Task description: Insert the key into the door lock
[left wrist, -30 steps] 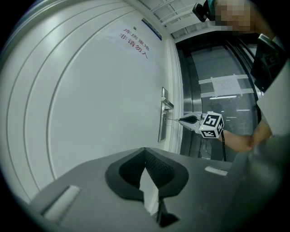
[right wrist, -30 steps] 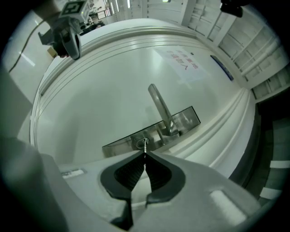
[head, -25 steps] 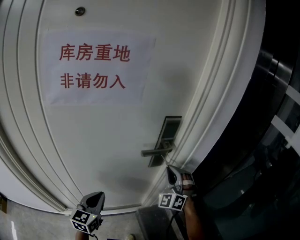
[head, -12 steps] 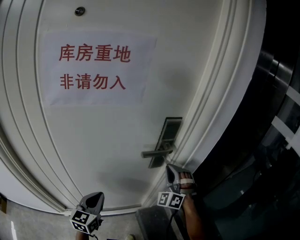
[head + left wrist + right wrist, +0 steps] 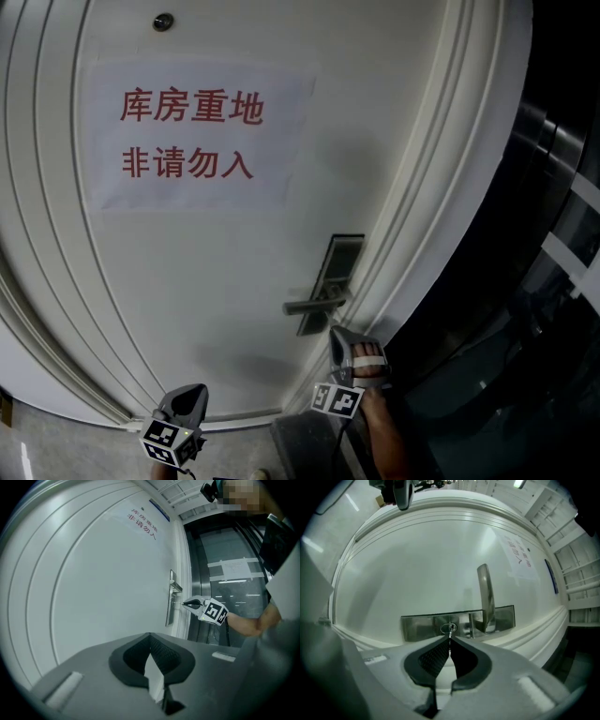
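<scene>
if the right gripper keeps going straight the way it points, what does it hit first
The oval keyhole in the brushed steel lock plate on the white door. The right gripper holds a small silver key whose tip seems to be at or in that hole.

Door point(image 5: 234, 281): plain white, moulding white too. Paper sign point(image 5: 197, 136) at 11 o'clock: paler white, two rows of red characters. Lock plate point(image 5: 330, 281) at 4 o'clock: brushed silver, dark border. Lever handle point(image 5: 314, 303): dull grey metal. Key point(image 5: 450, 630): silver. Left gripper point(image 5: 200, 387) and right gripper point(image 5: 336, 332): grey shells, black ridged pads point(image 5: 433, 660), black-and-white square markers on cubes. Glass panel point(image 5: 562, 187) at 3 o'clock: dark, white strips.
</scene>
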`<state>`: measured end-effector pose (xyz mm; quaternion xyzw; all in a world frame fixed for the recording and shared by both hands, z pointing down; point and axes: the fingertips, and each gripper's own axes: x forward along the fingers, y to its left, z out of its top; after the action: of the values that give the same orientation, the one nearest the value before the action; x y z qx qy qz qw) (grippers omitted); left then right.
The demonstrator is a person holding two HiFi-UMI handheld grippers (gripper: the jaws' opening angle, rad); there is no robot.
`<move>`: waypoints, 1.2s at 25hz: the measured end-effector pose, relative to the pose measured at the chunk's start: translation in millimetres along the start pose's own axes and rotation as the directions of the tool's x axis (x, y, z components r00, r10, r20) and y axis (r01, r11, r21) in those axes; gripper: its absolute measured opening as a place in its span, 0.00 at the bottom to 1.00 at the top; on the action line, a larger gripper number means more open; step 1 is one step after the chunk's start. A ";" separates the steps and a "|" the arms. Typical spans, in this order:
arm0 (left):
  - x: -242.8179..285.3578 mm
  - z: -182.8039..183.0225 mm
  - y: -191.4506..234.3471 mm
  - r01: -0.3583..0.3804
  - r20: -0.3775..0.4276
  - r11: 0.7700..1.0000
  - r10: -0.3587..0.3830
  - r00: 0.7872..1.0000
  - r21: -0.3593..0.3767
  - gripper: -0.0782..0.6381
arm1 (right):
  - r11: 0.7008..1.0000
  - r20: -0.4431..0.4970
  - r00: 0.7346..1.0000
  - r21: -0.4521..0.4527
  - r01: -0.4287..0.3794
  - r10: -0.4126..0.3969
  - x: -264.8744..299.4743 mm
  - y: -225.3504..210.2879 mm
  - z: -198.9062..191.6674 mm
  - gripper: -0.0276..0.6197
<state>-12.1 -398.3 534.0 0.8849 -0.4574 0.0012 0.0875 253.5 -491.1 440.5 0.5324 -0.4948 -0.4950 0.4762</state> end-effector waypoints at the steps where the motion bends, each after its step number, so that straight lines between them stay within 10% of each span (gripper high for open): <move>1: -0.2 0.1 -0.5 0.001 0.001 1.000 -0.001 1.000 -0.001 0.11 | 1.000 -0.005 1.000 -0.009 -0.002 0.002 0.7 0.1 0.6 0.06; 30: -12.9 3.2 18.3 -0.045 0.024 0.999 0.045 0.999 -0.012 0.11 | 0.999 -0.027 1.000 -0.027 -0.017 0.016 25.9 -3.8 12.4 0.06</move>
<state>-34.7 -398.7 532.6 0.8739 -0.4781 -0.0102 0.0869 241.9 -516.9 434.6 0.5282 -0.4858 -0.4908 0.4940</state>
